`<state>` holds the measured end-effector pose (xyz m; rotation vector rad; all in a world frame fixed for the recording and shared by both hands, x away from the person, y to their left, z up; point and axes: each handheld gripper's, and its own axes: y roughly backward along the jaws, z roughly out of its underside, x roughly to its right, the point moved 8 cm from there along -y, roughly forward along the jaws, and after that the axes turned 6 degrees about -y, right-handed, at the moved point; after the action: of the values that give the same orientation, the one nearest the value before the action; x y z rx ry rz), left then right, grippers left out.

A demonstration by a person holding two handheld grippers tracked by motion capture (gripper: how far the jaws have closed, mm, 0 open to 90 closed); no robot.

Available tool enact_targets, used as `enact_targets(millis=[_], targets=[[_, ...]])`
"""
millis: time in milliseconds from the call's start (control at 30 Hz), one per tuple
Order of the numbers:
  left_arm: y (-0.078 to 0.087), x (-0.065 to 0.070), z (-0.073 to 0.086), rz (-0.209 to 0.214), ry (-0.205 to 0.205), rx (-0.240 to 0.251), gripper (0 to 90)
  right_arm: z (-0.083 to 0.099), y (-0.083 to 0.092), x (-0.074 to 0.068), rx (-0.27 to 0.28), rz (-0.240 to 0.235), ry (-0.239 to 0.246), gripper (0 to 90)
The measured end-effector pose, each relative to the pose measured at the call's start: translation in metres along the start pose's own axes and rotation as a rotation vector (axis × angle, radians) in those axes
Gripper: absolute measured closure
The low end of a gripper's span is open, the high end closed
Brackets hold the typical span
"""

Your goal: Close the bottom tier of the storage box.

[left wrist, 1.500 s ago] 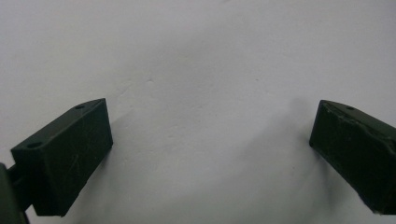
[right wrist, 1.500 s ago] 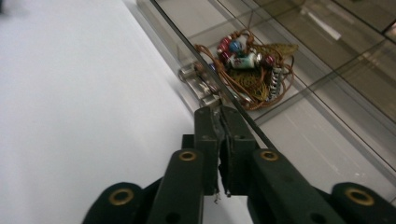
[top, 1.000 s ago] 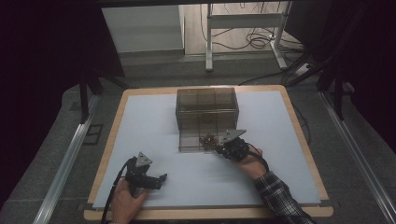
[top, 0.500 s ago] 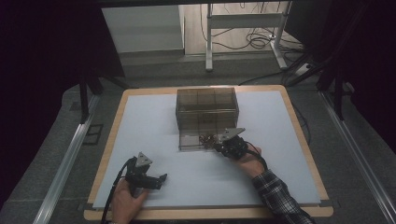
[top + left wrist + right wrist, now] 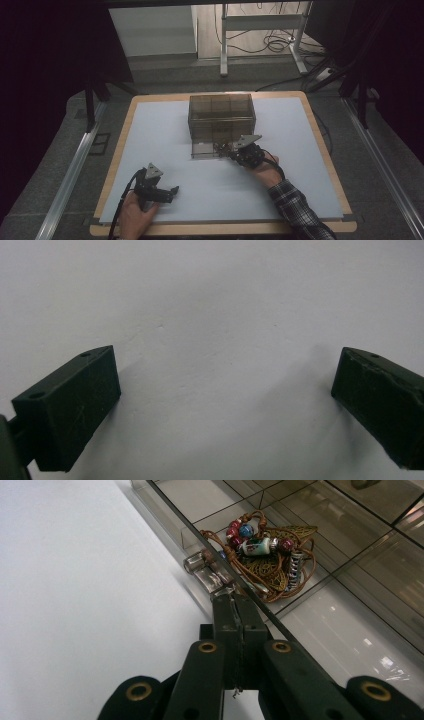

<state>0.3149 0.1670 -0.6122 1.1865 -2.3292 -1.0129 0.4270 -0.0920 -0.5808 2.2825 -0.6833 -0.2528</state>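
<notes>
A smoky clear drawer box (image 5: 222, 117) stands mid-table with its bottom drawer (image 5: 202, 150) pulled out toward me. Inside the drawer lies a tangle of beaded cord jewellery (image 5: 265, 555) with a brass leaf. My right gripper (image 5: 234, 599) is shut, and its tips pinch the end of the clear drawer handle (image 5: 207, 572) on the drawer's front wall. From above, the right gripper (image 5: 231, 149) reaches the drawer from the right. My left gripper (image 5: 225, 390) is open over bare white tabletop with nothing between its jaws. It rests near the front left of the table, left gripper (image 5: 170, 192).
The white table (image 5: 150, 130) has a wooden rim and open surface on both sides of the box. Beyond the far edge are a desk frame (image 5: 260, 35) and cables on the floor. A plaid sleeve (image 5: 295, 210) comes in at the bottom right.
</notes>
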Motion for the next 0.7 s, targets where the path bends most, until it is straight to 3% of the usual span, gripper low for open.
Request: enact_targets(millis=[700], targets=[[0.0000, 0.0000, 0.0000, 0.000, 0.000, 0.000, 0.0, -0.0072, -0.0051, 0.0062, 0.005, 0.022, -0.002, 88.9]])
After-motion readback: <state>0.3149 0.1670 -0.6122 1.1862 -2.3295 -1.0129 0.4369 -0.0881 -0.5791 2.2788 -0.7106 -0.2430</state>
